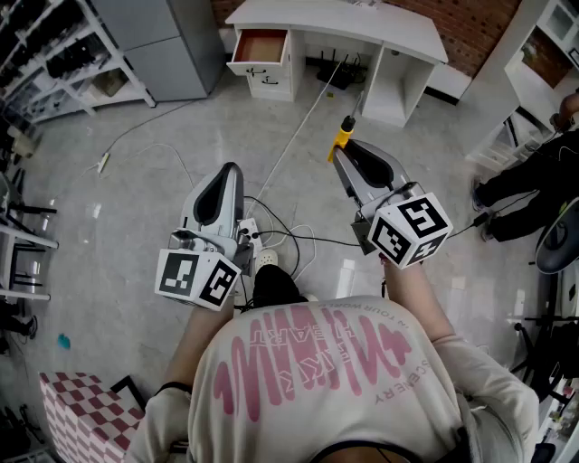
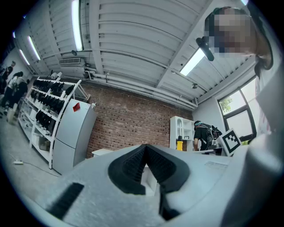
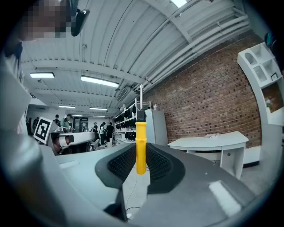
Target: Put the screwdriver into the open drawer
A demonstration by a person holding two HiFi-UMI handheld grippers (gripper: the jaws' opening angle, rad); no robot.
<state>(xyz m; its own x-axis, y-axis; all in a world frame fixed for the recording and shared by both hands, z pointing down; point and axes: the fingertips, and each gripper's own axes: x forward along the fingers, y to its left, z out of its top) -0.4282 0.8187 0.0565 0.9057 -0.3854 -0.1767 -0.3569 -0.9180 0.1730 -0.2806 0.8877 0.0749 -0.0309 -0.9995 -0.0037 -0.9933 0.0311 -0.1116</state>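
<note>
In the head view the screwdriver (image 1: 343, 134), with a yellow handle and a black end, sticks out of my right gripper (image 1: 338, 152), which is shut on it. It points toward the white desk (image 1: 362, 23) at the far side of the floor. The desk's wooden-lined drawer (image 1: 261, 46) stands pulled open at its left end, well ahead of both grippers. In the right gripper view the yellow handle (image 3: 140, 148) stands upright between the dark pads. My left gripper (image 1: 230, 170) is beside it, lower and to the left. Its jaws are shut with nothing between them (image 2: 144, 147).
Cables and a power strip (image 1: 249, 237) lie on the grey floor between the grippers. A grey cabinet (image 1: 172, 41) and white shelving (image 1: 63, 54) stand at the left. A person (image 1: 529, 185) stands at the right edge, and a checkered cloth (image 1: 81, 416) lies at the bottom left.
</note>
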